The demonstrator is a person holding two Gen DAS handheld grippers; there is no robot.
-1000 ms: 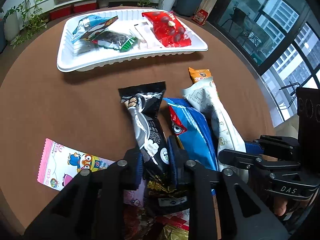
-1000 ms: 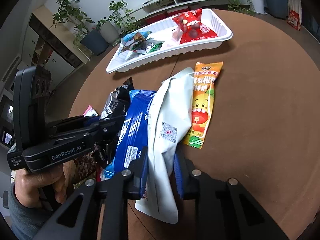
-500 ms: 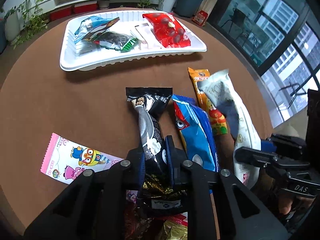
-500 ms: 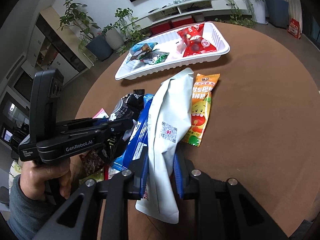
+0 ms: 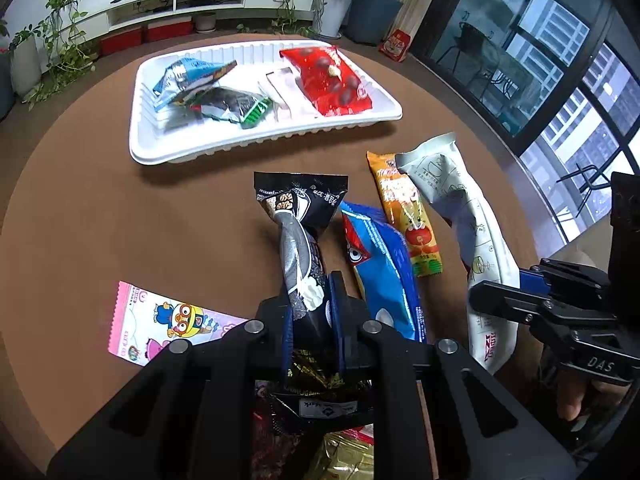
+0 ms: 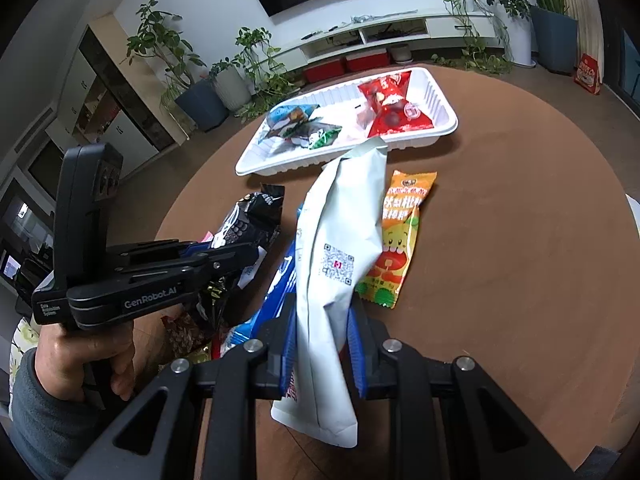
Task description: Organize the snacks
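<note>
Glossy black packet (image 5: 298, 240) pinched by left gripper (image 5: 311, 322), crinkled white pouch (image 6: 340, 264) clamped in right gripper (image 6: 322, 340)

Both claw-mounted — facing tray (image 5: 256, 148) closely.

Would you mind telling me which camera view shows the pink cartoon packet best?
The left wrist view: the pink cartoon packet lies flat on the brown table, its print readable, only its near end hidden behind the left claw. The right wrist view shows just a pink sliver behind that claw.
</note>
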